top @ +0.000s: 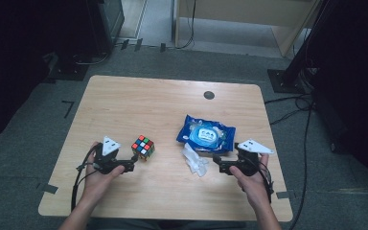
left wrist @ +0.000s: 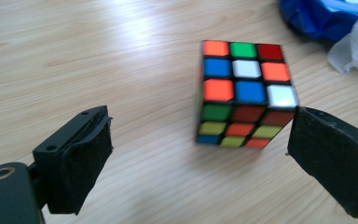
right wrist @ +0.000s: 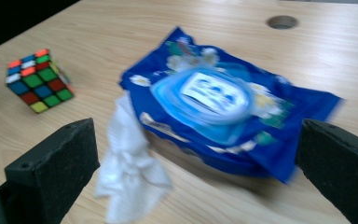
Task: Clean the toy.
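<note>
A scrambled colour cube [top: 143, 147] [left wrist: 244, 93] [right wrist: 39, 80] stands on the wooden table [top: 139, 103]. My left gripper [top: 133, 164] [left wrist: 200, 154] is open just in front of it, its jaws spread wide with the cube near the right jaw, apart from both. A blue wet-wipe pack [top: 206, 134] [right wrist: 223, 112] lies right of centre, with a crumpled white wipe [top: 194, 159] [right wrist: 128, 168] at its near left edge. My right gripper [top: 216, 163] [right wrist: 196, 172] is open, held just short of the wipe and the pack.
A round cable hole [top: 209, 95] [right wrist: 282, 21] sits near the table's far edge. Dark stands and cables surround the table on the carpeted floor. Bare wood lies at the far left and along the front edge.
</note>
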Available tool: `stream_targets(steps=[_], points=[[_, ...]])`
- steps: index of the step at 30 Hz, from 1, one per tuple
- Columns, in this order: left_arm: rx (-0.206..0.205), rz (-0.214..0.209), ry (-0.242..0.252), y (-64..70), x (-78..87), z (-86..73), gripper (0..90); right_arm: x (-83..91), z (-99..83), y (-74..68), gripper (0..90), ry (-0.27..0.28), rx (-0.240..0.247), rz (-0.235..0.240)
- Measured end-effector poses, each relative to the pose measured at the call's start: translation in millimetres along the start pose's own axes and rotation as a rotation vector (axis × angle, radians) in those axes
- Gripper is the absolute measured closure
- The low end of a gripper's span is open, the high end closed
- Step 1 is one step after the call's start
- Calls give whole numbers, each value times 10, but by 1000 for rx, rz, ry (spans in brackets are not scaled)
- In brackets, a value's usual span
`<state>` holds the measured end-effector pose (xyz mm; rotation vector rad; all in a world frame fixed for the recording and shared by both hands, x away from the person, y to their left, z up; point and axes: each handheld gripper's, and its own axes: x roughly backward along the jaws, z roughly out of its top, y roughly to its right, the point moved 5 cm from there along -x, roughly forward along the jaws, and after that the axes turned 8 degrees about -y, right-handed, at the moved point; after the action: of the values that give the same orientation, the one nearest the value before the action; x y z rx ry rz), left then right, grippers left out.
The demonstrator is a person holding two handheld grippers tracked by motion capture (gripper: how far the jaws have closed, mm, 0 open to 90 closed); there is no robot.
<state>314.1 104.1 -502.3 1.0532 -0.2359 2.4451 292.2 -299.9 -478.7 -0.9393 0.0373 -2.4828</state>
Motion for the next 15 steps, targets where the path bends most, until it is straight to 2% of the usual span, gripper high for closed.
stream_targets(steps=[2, 6, 10, 13, 15], points=[[12, 7, -4, -116, 100, -59, 56, 63, -59, 113, 0, -2, -11, -20], [50, 66, -33, -366, 218, -250, 57, 154, -223, 333, 0, -19, -42, -69], [99, 102, -77, -586, 253, -489, 57, 208, -441, 559, 0, -53, -67, -129], [117, 120, -104, -691, 254, -664, 57, 217, -632, 713, 0, -90, -80, -173], [128, 138, -119, -747, 251, -770, 57, 210, -769, 816, 0, -124, -80, -220]])
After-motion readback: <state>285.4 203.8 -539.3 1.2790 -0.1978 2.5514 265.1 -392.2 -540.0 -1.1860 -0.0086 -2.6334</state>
